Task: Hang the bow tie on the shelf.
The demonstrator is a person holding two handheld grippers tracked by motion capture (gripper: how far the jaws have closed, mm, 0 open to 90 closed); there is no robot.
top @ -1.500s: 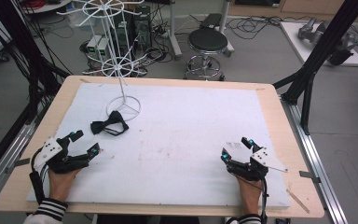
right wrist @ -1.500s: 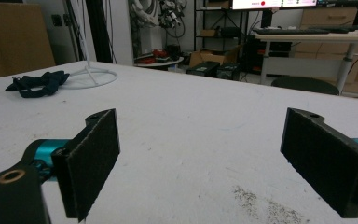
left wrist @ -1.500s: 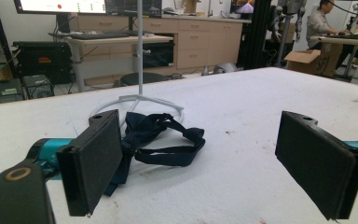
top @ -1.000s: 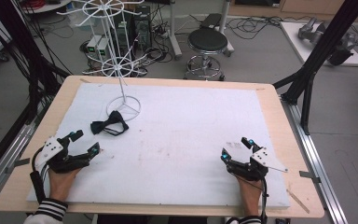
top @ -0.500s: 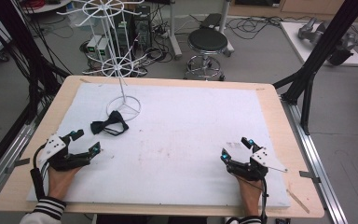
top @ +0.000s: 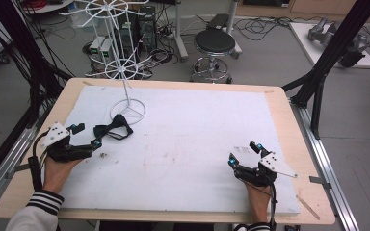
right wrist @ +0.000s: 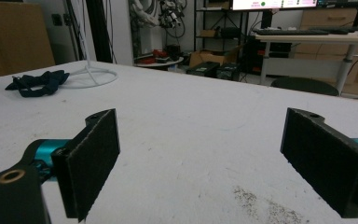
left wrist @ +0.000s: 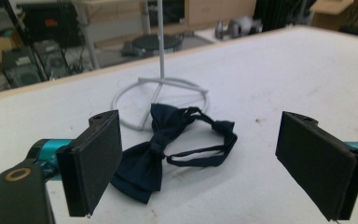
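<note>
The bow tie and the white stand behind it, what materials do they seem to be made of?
The bow tie looks like dark navy woven fabric with a faint sheen; it lies limp, with soft folds and a thin strap loop. The white stand looks like thin metal wire with a white coating: slim, rigid rods and a ring base. Coated metal is likely, though plastic cannot be ruled out.

Bow tie [top: 112, 130] on table [top: 279, 120], just before stand base [top: 127, 110].

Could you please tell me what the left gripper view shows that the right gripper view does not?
The left gripper view shows the bow tie's strap loop up close, between the open left claw's jaws. The right gripper view shows a monitor and desks beyond the open right claw. Both show the bow tie, the wire stand's ring base and the white mat.
</note>
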